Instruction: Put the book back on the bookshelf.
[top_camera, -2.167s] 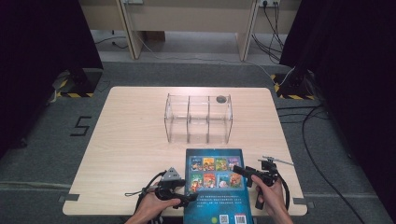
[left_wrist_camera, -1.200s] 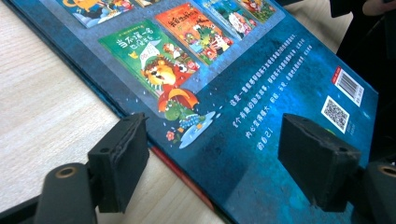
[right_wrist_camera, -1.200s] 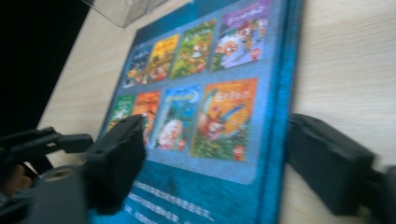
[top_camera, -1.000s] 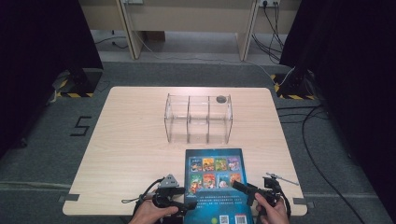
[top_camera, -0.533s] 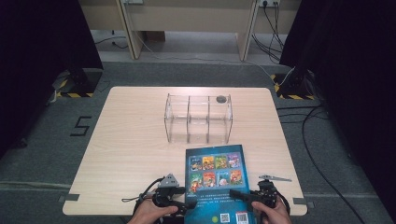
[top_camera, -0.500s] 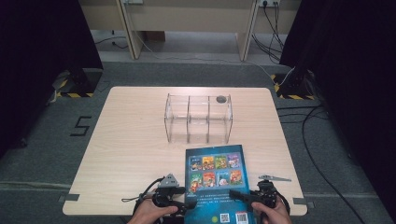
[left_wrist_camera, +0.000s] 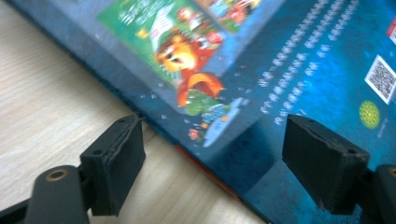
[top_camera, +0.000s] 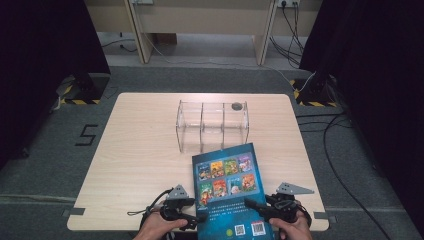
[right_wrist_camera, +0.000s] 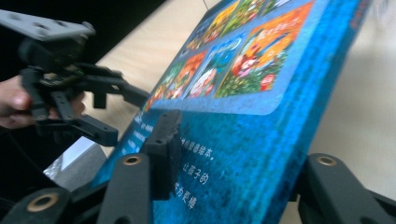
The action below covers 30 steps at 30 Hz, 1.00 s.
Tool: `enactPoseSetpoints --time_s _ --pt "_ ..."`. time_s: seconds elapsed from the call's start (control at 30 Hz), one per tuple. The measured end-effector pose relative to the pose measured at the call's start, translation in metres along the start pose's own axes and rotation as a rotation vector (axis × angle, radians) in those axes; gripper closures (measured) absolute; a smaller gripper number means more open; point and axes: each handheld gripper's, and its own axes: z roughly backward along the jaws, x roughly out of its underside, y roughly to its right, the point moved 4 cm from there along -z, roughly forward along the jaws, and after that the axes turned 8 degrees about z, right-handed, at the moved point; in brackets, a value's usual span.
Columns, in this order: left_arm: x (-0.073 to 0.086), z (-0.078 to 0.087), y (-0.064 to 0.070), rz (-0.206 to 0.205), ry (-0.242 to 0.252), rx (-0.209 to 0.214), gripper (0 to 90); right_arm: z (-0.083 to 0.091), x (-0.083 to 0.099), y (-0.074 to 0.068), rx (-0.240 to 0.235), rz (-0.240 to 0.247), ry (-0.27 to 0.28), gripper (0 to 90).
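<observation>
Right gripper [top_camera: 256, 206] pinches the blue book's [top_camera: 230, 190] right edge, one jaw on the cover, the other hidden beneath it. Left gripper [top_camera: 196, 218] sits spread at the book's left edge, jaws straddling it without clamping. The book overhangs the table [top_camera: 145, 150] front, its bottom cut off. Chinese text and QR codes show, too blurred to read. Beyond the book's far edge stands a clear divided box [top_camera: 212, 125].

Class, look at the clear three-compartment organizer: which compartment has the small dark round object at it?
The right-hand compartment of the clear organizer: the small dark round object sits at its far corner. The other two have nothing.
</observation>
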Motion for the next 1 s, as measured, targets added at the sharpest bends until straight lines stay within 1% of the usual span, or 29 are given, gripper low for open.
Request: enactPoseSetpoints --time_s 0.03,0.1,0.13,0.17,0.2,0.3,0.37,0.43,0.47,0.53,0.57,0.6,0.63,0.67,0.7,0.73,0.77,0.8,0.87,0.9,0.93,0.97,1.0 --pt "0.000 0.000 -0.001 -0.003 0.003 0.002 21.0 0.001 -0.003 -0.002 0.001 0.023 0.015 56.6" --pt "-0.001 -0.001 0.000 0.022 0.001 0.031 20.3 0.003 -0.009 -0.007 -0.015 0.072 0.059 59.2" --pt "-0.001 -0.002 0.001 0.029 0.000 0.048 20.9 0.003 -0.011 -0.009 -0.020 0.090 0.066 59.8" --pt "-0.001 -0.001 0.002 0.029 -0.005 0.052 23.1 0.002 -0.014 -0.010 -0.025 0.110 0.071 60.0" --pt "-0.002 -0.001 0.002 0.031 -0.008 0.050 23.2 0.001 -0.016 -0.011 -0.028 0.126 0.070 60.2" --pt "-0.003 0.001 0.000 0.051 -0.007 0.053 26.7 0.000 -0.017 -0.009 -0.035 0.114 0.061 60.1" --pt "-0.004 0.002 0.000 0.035 -0.001 0.046 28.2 0.000 -0.018 -0.007 -0.059 0.107 0.040 60.3" --pt "-0.007 0.004 0.000 0.016 0.010 0.034 30.8 -0.001 -0.020 -0.005 -0.067 0.084 0.021 60.2" --pt "-0.008 0.006 0.001 0.013 0.021 0.031 32.8 0.000 -0.021 -0.003 -0.073 0.069 0.004 60.0" --pt "-0.011 0.009 0.000 0.004 0.037 0.024 36.3 -0.001 -0.023 -0.001 -0.070 0.038 -0.017 59.1" --pt "-0.012 0.010 0.000 0.000 0.043 0.023 37.2 -0.002 -0.024 -0.001 -0.075 0.040 -0.026 59.1" --pt "-0.012 0.010 0.000 -0.002 0.045 0.026 37.9 -0.003 -0.025 -0.001 -0.089 0.037 -0.029 59.9" --pt "-0.013 0.011 0.000 -0.006 0.048 0.029 38.2 -0.004 -0.026 -0.001 -0.114 0.029 -0.030 61.2" --pt "-0.013 0.011 0.001 -0.007 0.053 0.032 38.9 -0.007 -0.027 -0.002 -0.153 0.028 -0.031 62.8" --pt "-0.014 0.011 0.001 -0.011 0.058 0.030 40.2 -0.010 -0.028 -0.004 -0.180 0.024 -0.031 63.0" --pt "-0.014 0.012 0.002 -0.014 0.055 0.024 40.4 -0.013 -0.029 -0.007 -0.194 0.021 -0.045 61.0" --pt "-0.014 0.013 0.001 -0.011 0.061 0.017 40.7 -0.015 -0.030 -0.007 -0.181 0.039 -0.059 58.1" --pt "-0.014 0.013 0.000 -0.002 0.063 0.018 41.4 -0.015 -0.031 -0.006 -0.182 0.048 -0.063 56.6" --pt "-0.014 0.012 -0.001 0.004 0.060 0.022 41.5 -0.016 -0.032 -0.007 -0.195 0.051 -0.078 59.9" --pt "-0.014 0.012 -0.001 0.000 0.058 0.019 41.5 -0.017 -0.031 -0.007 -0.203 0.063 -0.092 59.9" --pt "-0.014 0.012 -0.001 -0.003 0.055 0.013 41.4 -0.018 -0.030 -0.008 -0.210 0.057 -0.109 61.0" --pt "-0.014 0.012 -0.002 -0.002 0.056 0.014 41.3 -0.019 -0.030 -0.008 -0.216 0.035 -0.105 67.1" --pt "-0.014 0.013 -0.002 0.002 0.060 0.017 41.4 -0.018 -0.030 -0.009 -0.232 0.000 -0.092 69.7"
